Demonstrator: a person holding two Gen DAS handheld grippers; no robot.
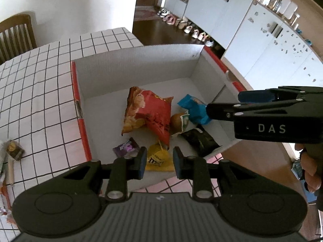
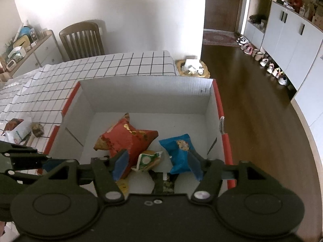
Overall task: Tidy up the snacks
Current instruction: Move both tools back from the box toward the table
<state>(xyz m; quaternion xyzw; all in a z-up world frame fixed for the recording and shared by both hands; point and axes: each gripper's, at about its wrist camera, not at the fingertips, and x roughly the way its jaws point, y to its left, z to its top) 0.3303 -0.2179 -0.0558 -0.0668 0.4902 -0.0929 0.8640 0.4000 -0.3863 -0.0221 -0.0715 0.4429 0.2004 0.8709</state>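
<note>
- Left wrist view: our left tool (image 1: 159, 159) hangs part open and empty over the box (image 1: 139, 64). Below it lie the yellow candy bag (image 1: 158, 158), purple packet (image 1: 126, 147) and red chip bag (image 1: 150, 114); we judge them light, crinkly and crushable, best pinched at a sealed edge.
- Right wrist view: our right tool (image 2: 159, 161) is wide open, holding nothing, beside the blue cookie pack (image 2: 179, 153), which looks soft and slippery. More snacks (image 2: 22, 130) wait on the surface (image 2: 125, 64).

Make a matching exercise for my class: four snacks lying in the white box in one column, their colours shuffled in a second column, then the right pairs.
Snacks:
1. chip bag
2. cookie packet
3. candy pouch
4. small wrapper

Colours:
A. yellow
B. purple
C. red
D. blue

Pairs: 1-C, 2-D, 3-A, 4-B. All four lie inside the white box.
</note>
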